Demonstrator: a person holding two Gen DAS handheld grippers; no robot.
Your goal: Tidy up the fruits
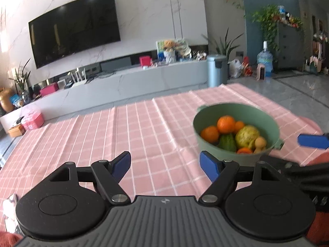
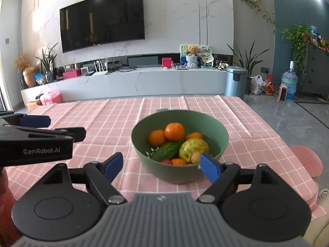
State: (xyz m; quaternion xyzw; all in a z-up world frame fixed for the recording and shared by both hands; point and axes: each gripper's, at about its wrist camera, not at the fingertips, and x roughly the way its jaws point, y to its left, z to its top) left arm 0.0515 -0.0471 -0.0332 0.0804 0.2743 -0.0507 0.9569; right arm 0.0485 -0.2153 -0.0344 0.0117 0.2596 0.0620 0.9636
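Left gripper (image 1: 165, 165) spread wide, nothing between the jaws, over bare pink tablecloth (image 1: 123, 127). Green bowl (image 2: 144, 144) with oranges, cucumber (image 2: 166, 150) and a pear sits centre-table. Right gripper (image 2: 161, 165) also spread, empty, just short of the bowl. We'd take the top orange (image 2: 174, 131) first, coming over the rim.

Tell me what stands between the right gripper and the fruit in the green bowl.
Nothing visible does. The right gripper is open and empty, just short of the bowl on bare tablecloth. The fruit lies uncovered. The left gripper is off to the side.
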